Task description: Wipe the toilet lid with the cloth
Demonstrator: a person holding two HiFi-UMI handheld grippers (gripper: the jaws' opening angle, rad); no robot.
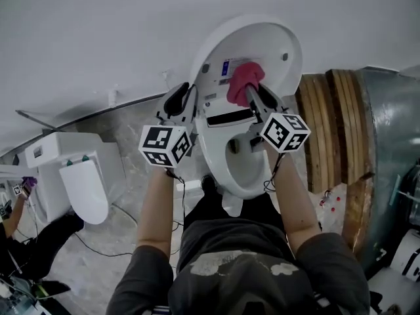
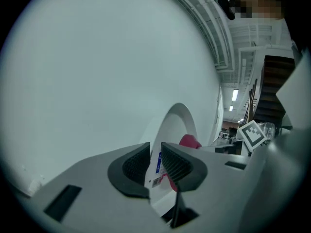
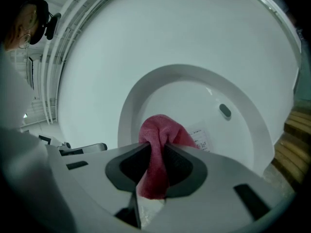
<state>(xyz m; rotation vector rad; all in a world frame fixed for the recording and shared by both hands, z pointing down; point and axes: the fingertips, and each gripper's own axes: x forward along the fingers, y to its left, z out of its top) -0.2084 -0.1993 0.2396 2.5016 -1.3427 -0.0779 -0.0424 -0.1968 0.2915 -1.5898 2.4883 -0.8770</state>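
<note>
Looking down in the head view, facing a glossy white oval toilet lid [image 1: 279,41] tipped upright against a plain grey wall [image 1: 98,31], above the open bowl [image 1: 244,176]. Clamping a crumpled pink cloth [image 1: 243,81] in the right gripper [image 1: 252,92], holding it up at the lid's inner face beside a small printed label [image 1: 226,67], with contact not showing clearly. Keeping the left gripper [image 1: 186,94] at the lid's left edge, both black-and-white marker cubes [image 1: 165,144] pointing back at the camera. Passing a second white toilet [image 1: 85,182] on the veined stone floor [image 1: 131,136] to the left, curved wooden planks [image 1: 325,130] and a dull metal drum [image 1: 387,143] to the right, and another person [image 1: 13,209] crouching at the far left. Moving to the left gripper view, seeing the left gripper [image 2: 155,161] with its ribbed black pads standing slightly apart, gripping nothing, the lid [image 2: 180,125] edge and its label [image 2: 158,162] showing through the narrow gap, the cloth [image 2: 189,142] peeking past the right pad, and the smooth wall [image 2: 97,72] filling most of the frame. Moving to the right gripper view, finding the right gripper [image 3: 156,161] clenched on the cloth [image 3: 158,135], its terry weave bunching above the pads and hanging below them, covering part of the lid [image 3: 194,98], next to the label [image 3: 200,137] and a small dark oval bumper [image 3: 225,110], with the planks [image 3: 296,130] edging in at the right.
</note>
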